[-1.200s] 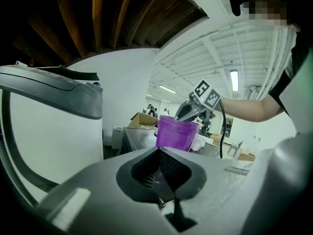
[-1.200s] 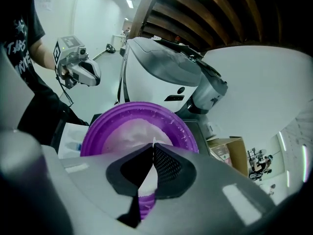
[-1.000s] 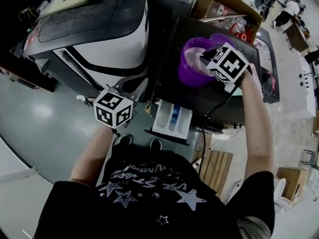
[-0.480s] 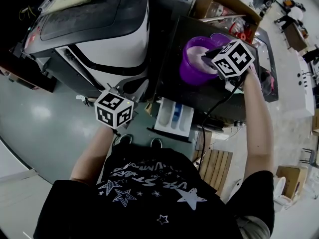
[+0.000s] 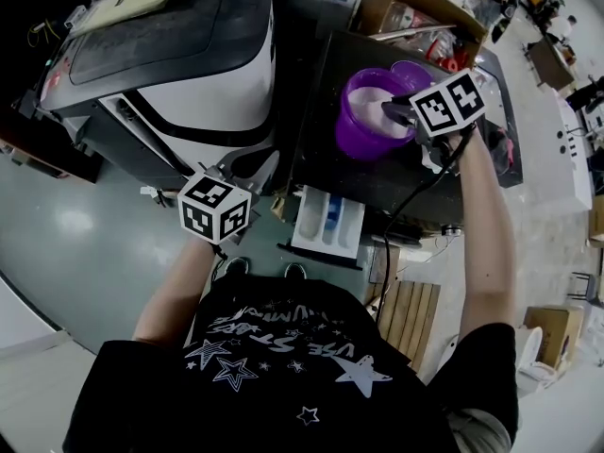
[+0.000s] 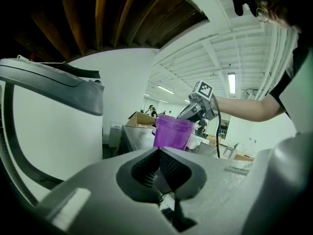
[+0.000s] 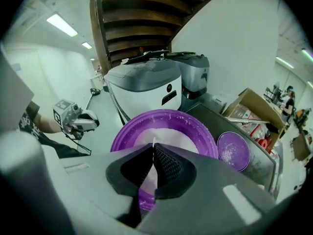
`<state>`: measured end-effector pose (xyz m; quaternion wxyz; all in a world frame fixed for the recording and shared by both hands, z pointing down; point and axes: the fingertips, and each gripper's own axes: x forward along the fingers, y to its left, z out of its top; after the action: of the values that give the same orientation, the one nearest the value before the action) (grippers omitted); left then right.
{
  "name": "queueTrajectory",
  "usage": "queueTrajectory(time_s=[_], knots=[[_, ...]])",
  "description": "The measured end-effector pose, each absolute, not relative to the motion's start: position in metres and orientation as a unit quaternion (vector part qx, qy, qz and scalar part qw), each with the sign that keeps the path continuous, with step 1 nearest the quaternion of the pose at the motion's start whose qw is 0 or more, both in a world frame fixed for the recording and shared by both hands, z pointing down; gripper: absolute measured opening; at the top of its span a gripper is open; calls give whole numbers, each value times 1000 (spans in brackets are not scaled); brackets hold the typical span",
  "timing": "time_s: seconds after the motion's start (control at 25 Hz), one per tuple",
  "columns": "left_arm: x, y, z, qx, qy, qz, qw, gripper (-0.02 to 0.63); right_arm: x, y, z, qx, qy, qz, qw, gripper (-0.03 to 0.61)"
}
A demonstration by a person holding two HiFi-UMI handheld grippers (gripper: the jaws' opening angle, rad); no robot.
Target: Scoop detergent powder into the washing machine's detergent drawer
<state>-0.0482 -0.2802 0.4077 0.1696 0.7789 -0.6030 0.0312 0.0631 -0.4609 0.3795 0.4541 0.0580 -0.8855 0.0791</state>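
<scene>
A purple tub [image 5: 370, 113] of white detergent powder [image 7: 164, 137] stands on the dark washing machine [image 5: 377, 182]. The machine's white detergent drawer [image 5: 326, 223] is pulled out at the front, with a blue insert inside. My right gripper [image 5: 394, 111] hovers over the tub's near rim; its jaws [image 7: 153, 146] are shut on a thin white scoop handle, and the scoop's bowl is hidden. My left gripper [image 5: 223, 173] hangs left of the drawer, in front of the neighbouring machine, shut with nothing in it [image 6: 159, 151].
A white and grey machine [image 5: 189, 64] stands left of the dark one. The tub's purple lid [image 7: 233, 151] lies on the machine top beside the tub. Behind it sits an open cardboard box [image 5: 415, 12]. A wooden pallet [image 5: 411, 319] lies on the floor at the right.
My right gripper has shifted a little up and right over the tub and its marker cube has turned. The left gripper has stayed where it was.
</scene>
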Motion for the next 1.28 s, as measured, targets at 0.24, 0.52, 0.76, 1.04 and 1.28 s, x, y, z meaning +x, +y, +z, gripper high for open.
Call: queueTrajectory(time_s=[0.24,0.52,0.76,1.04,1.28], knots=[[-51,-285,408,782,-600,29,170,0,64,-465,377,69,-888,125,437,34],[-55,-287,408,785,-595,27,172,0,70,-473,368,92,-898,196,383,34],[-56,-287,410,789,-589,29,173,0,81,-478,364,120,-900,262,328,34],[-55,-285,411,796,-579,36,172,0,89,-474,358,140,-902,303,272,34],[-53,-282,411,807,-565,46,167,0,92,-464,333,175,-914,306,202,34]])
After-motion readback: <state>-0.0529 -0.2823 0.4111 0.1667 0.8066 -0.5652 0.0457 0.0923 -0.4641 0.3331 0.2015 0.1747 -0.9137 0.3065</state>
